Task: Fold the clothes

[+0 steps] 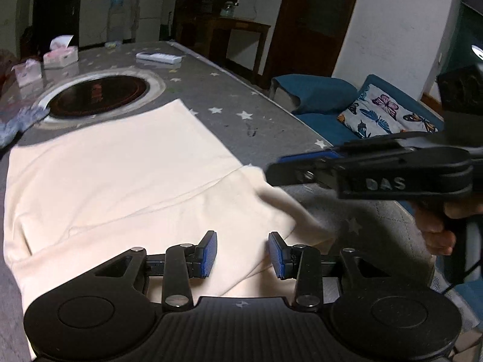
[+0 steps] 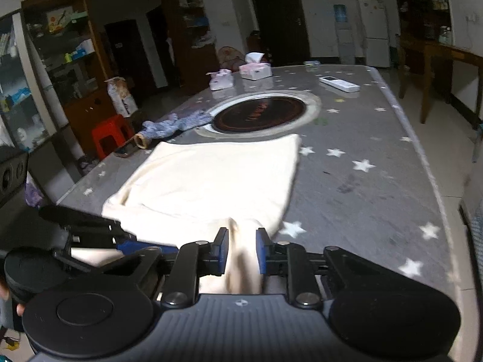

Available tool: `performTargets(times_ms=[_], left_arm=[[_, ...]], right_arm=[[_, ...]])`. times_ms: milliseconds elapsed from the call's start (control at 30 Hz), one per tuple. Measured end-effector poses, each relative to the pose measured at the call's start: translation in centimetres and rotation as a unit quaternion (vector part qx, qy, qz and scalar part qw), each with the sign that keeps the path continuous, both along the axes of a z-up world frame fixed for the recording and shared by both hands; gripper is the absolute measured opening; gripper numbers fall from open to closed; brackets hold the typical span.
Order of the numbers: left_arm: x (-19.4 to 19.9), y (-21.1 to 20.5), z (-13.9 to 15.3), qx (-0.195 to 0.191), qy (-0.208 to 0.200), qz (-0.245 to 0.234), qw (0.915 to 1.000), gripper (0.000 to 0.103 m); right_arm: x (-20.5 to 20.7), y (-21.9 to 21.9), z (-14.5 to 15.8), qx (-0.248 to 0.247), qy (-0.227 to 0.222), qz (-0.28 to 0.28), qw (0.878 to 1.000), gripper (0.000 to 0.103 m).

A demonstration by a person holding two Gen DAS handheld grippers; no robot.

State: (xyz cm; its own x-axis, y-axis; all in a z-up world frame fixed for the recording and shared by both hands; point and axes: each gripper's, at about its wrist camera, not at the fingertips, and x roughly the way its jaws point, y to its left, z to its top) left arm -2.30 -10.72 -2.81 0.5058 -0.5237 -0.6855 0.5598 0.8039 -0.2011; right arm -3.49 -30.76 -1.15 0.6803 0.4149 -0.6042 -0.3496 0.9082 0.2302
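L gripper (image 1: pixel 242 252) released over cream garment (image 1: pixel 120 175); R gripper (image 2: pixel 241 252) pinching its edge; remote (image 2: pixel 339 84) far

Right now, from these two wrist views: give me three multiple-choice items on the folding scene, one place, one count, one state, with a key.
1. Where is the white remote?
A. on the cream garment
B. on the table beyond the round black inset
C. on the sofa

2. How many tissue packs stand at the table's far end?
A. one
B. two
C. four

3. What is between the right gripper's pads?
A. nothing
B. the blue cloth
C. a bunched fold of the cream garment

Key: B, it lies past the round black inset on the table; B, two pink-and-white packs show; C, cream fabric fills the gap.
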Motion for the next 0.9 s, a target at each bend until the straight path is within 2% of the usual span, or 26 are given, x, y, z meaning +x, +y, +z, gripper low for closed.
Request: performTargets(times_ms=[100,200,267,400,533,733,900], left_arm=[[0.1,0.3,-0.3,-0.003,0.006,0.003,1.0000,0.041],[0.1,0.3,-0.2,-0.002,0.006,0.002,1.0000,0.041],[0.2,0.2,-0.2,-0.002,0.007,0.002,1.0000,0.041],[0.2,0.2,-0.1,0.003,0.005,0.004,1.0000,0.042],[-0.1,0.2,0.1,0.012,-0.001,0.008,0.9999,0.044],[-1.0,0.7,0.7,0.029,-0.014,0.010,0.9994,0.049],[-1.9,1.3,1.2,0.046,-0.030,0.012,0.9984,0.052]], right_arm=[[1.2,1.3,-0.7,-0.002,0.005,0.016,1.000,0.012],[2.4,1.7,-2.0,-0.015,0.023,0.009,1.000,0.011],[2.8,1.5,-2.9,-0.020,0.032,0.002,0.999,0.006],[2.1,1.4,-2.2,-0.025,0.025,0.000,0.999,0.007],[0.3,2.1,-1.1,-0.046,0.006,0.027,0.999,0.008],[-0.5,1.9,-2.3,-0.071,0.023,0.025,0.997,0.008],[-1.7,2.3,-1.4,-0.071,0.005,0.034,0.997,0.009]])
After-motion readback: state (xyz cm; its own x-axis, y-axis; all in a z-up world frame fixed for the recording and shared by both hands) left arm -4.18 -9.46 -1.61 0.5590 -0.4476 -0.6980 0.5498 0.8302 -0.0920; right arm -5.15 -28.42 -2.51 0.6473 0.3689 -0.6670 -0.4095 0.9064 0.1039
